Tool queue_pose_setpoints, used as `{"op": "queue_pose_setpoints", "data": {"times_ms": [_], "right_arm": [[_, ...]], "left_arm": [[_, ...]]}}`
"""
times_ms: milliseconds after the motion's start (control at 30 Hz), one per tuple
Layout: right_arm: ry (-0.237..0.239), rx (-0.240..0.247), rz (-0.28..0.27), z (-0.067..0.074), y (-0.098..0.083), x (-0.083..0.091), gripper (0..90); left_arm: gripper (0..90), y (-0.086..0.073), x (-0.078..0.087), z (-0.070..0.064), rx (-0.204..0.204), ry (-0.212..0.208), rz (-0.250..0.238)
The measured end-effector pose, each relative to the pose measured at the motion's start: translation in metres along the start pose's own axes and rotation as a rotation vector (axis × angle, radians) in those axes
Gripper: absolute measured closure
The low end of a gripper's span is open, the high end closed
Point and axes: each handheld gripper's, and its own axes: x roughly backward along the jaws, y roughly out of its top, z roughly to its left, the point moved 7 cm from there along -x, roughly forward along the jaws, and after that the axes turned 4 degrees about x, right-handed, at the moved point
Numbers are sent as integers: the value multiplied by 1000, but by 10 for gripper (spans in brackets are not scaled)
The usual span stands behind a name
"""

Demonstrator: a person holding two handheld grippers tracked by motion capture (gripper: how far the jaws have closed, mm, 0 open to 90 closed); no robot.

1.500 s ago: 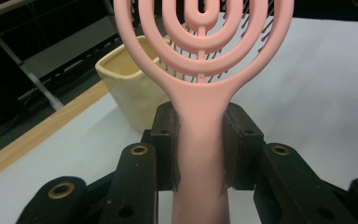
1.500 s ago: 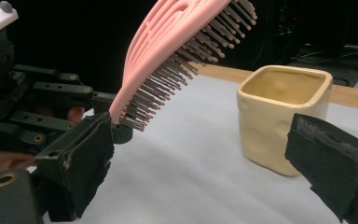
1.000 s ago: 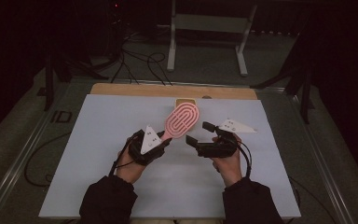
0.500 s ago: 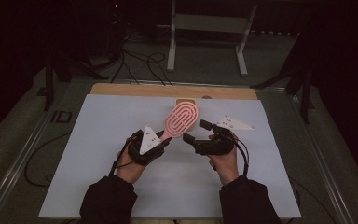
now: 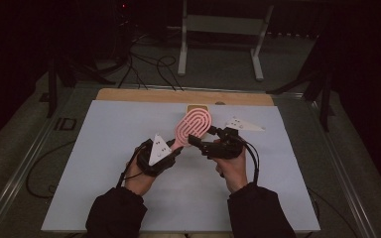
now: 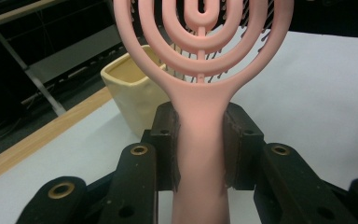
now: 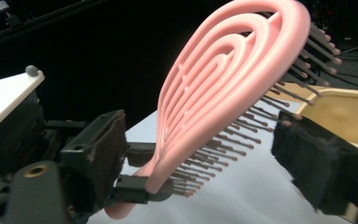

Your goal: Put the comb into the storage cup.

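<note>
Gripping the pink hairbrush (image 6: pixel 200 140) by its handle in our left gripper (image 6: pixel 200 154), we see concentric oval ribs and grey-tipped bristles; our right gripper (image 7: pixel 205 149) has just been closing around the head, pads apart from it.

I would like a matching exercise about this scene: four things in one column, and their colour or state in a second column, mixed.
Things:
1. hairbrush
2. cup
3. left gripper
4. right gripper

States:
A. cream yellow, standing on the table behind the brush
B. jaws apart on either side of the brush head, just been closing
C. pink, with looped ribs
D. shut on the brush handle

Pairs: 1-C, 2-A, 3-D, 4-B
</note>
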Motion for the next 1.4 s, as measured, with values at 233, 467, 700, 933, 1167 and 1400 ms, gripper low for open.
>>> {"op": "queue_pose_setpoints", "data": {"times_ms": [233, 467, 700, 933, 1167, 1400], "right_arm": [[3, -48, 13, -4, 2, -8, 411], [30, -113, 7, -9, 0, -12, 516], [54, -139, 8, -9, 0, -15, 556], [44, -141, 24, -9, 0, -17, 566], [40, -148, 36, -7, -1, -18, 582], [66, -163, 48, -4, -3, -20, 623]], "left_arm": [[695, -2, -1, 0, -2, 1, 7], [695, -4, -3, -1, 0, 2, 15], [695, -4, -4, -2, 5, 0, 8], [694, -6, -5, -2, 1, 2, 17], [694, -6, -6, -3, -5, 8, 24], [692, -9, -9, -4, -6, 14, 39]]}}
